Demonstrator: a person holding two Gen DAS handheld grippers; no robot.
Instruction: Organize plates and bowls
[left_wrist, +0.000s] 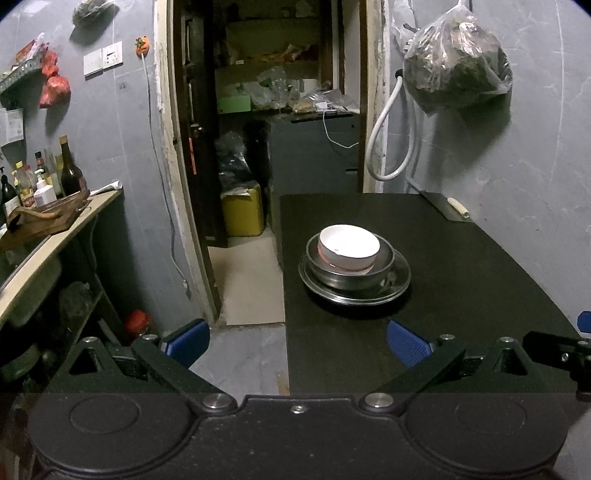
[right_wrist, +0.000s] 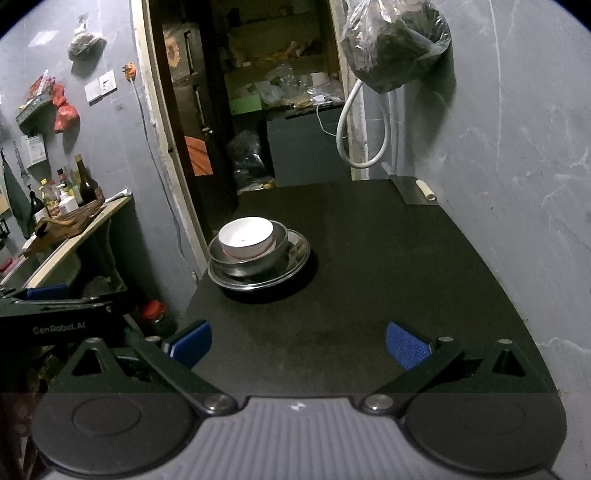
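Room: grey-walled kitchen corner with a dark doorway straight ahead; a black matte table top (left_wrist: 461, 288) takes up the right half of both views
Left side: a pale wooden counter (left_wrist: 62, 236) with a row of dark glass bottles (left_wrist: 70, 173) stands across the gap from the table; it is no part of the job
Left gripper (left_wrist: 297, 341): jaws spread wide and empty, blue ribbed pads either side of the table's left edge, well short of the stack
Stack: a white ceramic bowl with a thin red band (left_wrist: 349, 248) sits inside a steel bowl (left_wrist: 351, 271), which sits on a wide steel plate (left_wrist: 354, 291); all three nest near the table's left edge, towards its middle depth
Right gripper (right_wrist: 298, 341): jaws likewise released, holding nothing, over bare table nearer than the stack
Handling: the white bowl is probably light, stiff and chippable; the steel pieces look smooth and likely slippery; pinching a rim wall seems safest, and the plate's low lip probably gives the least purchase
Far right: a clear plastic bag of dark greens (left_wrist: 458, 59) hangs on the wall above a flat metal cleaver with a pale handle (left_wrist: 448, 208) at the table's back corner
Views: the right wrist view shows the left gripper's arm, lettered, at its left edge, and how close the plate sits to the table edge; the left wrist view shows the floor beside the table
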